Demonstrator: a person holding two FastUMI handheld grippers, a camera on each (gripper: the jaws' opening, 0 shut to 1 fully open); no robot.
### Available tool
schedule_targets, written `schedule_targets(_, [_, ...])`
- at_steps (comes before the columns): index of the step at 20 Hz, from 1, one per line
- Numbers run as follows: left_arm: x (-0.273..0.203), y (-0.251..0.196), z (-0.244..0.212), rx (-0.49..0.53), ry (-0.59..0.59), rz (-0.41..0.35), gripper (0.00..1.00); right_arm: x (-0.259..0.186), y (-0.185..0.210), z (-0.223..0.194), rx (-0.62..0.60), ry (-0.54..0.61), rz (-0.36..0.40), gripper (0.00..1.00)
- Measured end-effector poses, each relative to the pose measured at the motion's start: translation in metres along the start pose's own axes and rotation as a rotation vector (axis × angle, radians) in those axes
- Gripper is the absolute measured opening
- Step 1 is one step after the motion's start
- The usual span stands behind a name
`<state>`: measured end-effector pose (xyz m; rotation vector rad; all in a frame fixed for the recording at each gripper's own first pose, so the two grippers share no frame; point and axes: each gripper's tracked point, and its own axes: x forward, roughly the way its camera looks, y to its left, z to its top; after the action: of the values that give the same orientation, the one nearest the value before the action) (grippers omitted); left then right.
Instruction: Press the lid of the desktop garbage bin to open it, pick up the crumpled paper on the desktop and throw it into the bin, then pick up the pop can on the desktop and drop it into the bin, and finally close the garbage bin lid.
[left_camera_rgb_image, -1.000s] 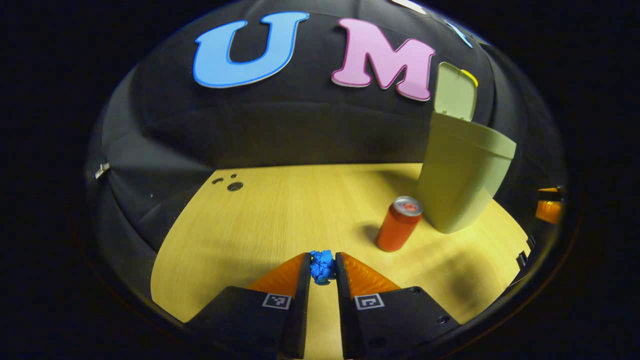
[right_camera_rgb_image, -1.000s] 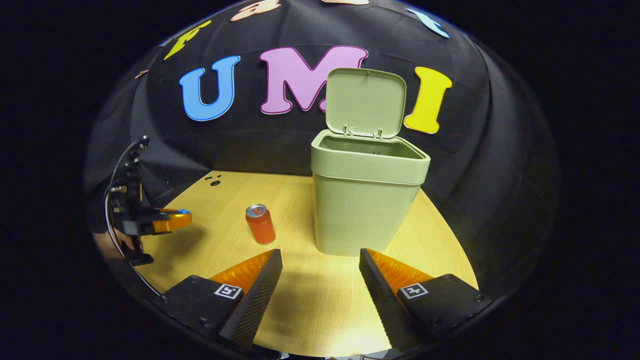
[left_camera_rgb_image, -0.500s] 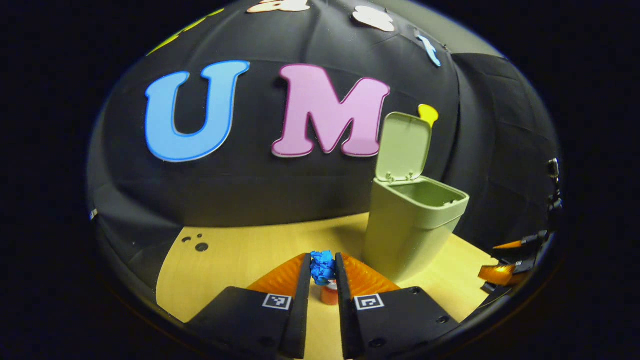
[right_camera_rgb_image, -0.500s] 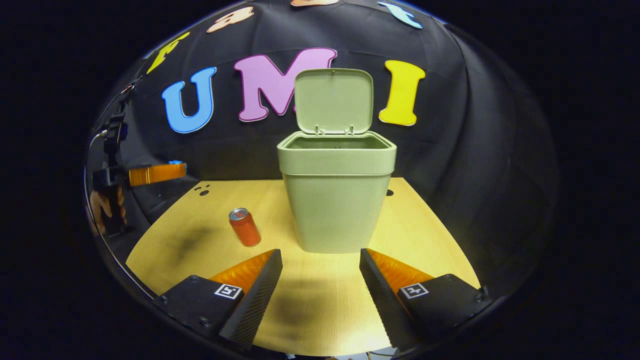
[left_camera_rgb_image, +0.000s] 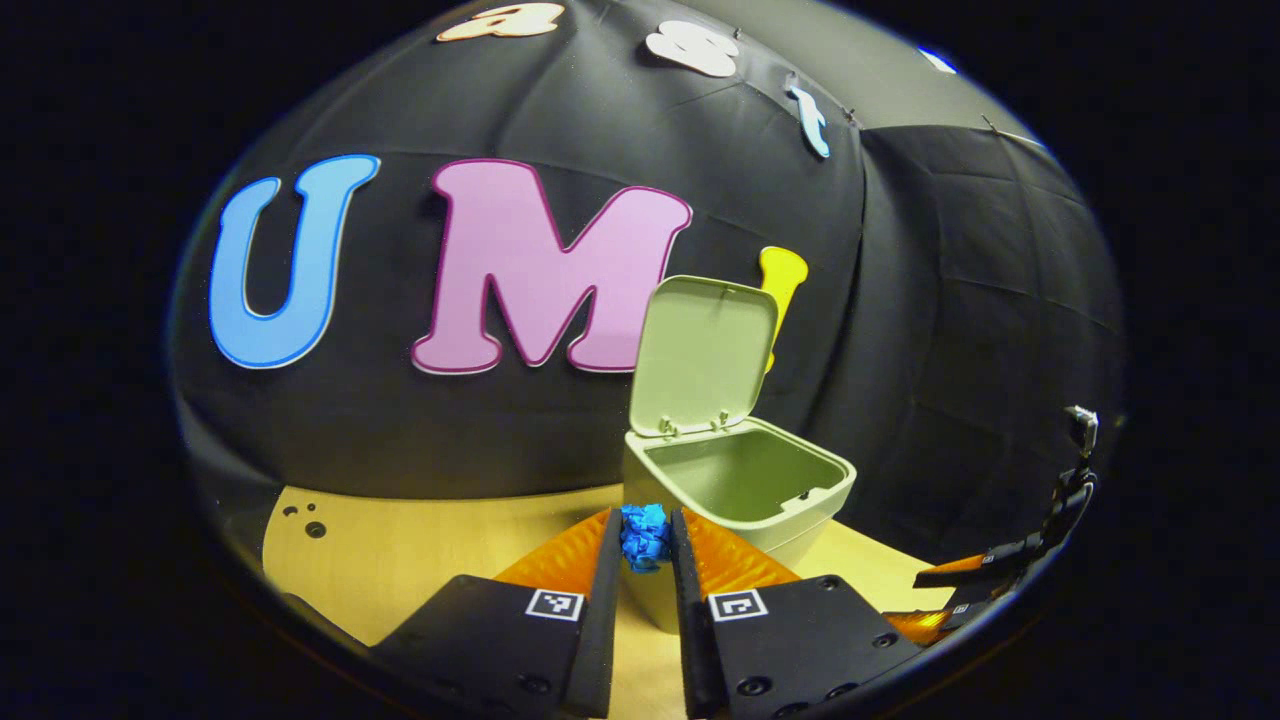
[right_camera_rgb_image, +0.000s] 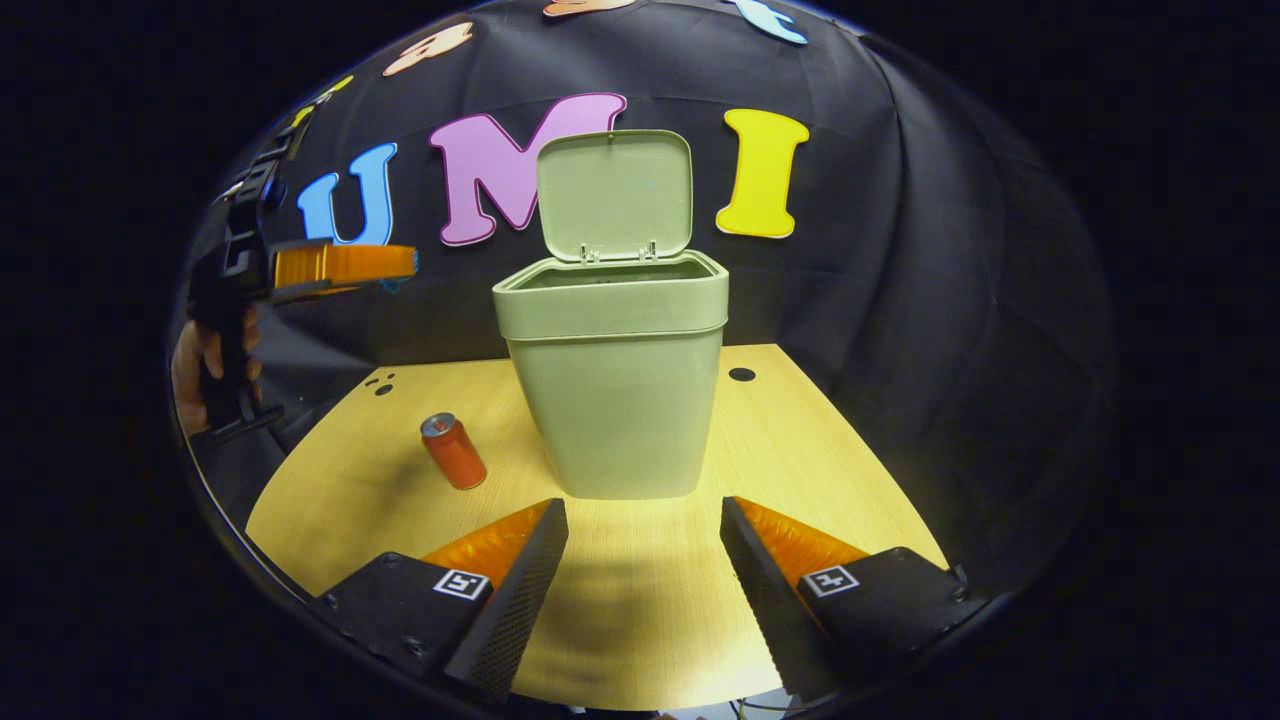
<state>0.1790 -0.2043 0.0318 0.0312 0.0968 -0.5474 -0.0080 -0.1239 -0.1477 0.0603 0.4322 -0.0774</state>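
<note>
Left gripper (left_camera_rgb_image: 646, 545) pinching blue crumpled paper (left_camera_rgb_image: 645, 535) between both fingers, held in the air above the bench (right_camera_rgb_image: 640, 610), just short of the bin (right_camera_rgb_image: 612, 375) rim on its left side; same gripper seen in right gripper view (right_camera_rgb_image: 400, 263) at about rim height, a hand (right_camera_rgb_image: 195, 365) on its handle. Bin upright near the bench's far edge, lid (right_camera_rgb_image: 614, 192) standing open, inside bare where visible. Can (right_camera_rgb_image: 453, 451) upright on the bench just left of the bin, apart from it; right gripper (right_camera_rgb_image: 645, 520) spread wide, holding nothing, low over the near edge.
</note>
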Motion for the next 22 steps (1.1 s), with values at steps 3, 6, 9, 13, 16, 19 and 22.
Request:
schedule_targets(3, [0.025, -0.021, 0.011, 0.021, -0.013, -0.034, 0.31, 0.007, -0.008, 0.002, 0.008, -0.003, 0.003, 0.98])
schedule_targets(6, [0.048, -0.045, 0.017, 0.037, -0.019, -0.07, 0.28, 0.015, -0.015, 0.002, 0.012, 0.001, 0.008, 0.98])
schedule_targets(9, [0.071, -0.06, 0.013, 0.063, -0.006, -0.08, 0.28, 0.021, -0.022, 0.001, 0.006, 0.007, 0.018, 0.97])
schedule_targets(13, [0.095, -0.072, 0.003, 0.052, 0.021, -0.08, 0.33, 0.03, -0.026, -0.002, -0.003, 0.022, 0.042, 0.98])
schedule_targets(16, [0.105, -0.069, -0.006, 0.04, 0.046, -0.054, 0.39, 0.037, -0.028, -0.003, -0.007, 0.031, 0.058, 0.98])
schedule_targets(19, [0.11, -0.071, -0.01, 0.026, 0.056, -0.049, 0.5, 0.042, -0.029, -0.005, -0.013, 0.039, 0.075, 0.98])
schedule_targets(22, [0.106, -0.067, -0.006, 0.044, 0.028, -0.022, 0.97, 0.046, -0.029, -0.005, -0.018, 0.043, 0.091, 0.98])
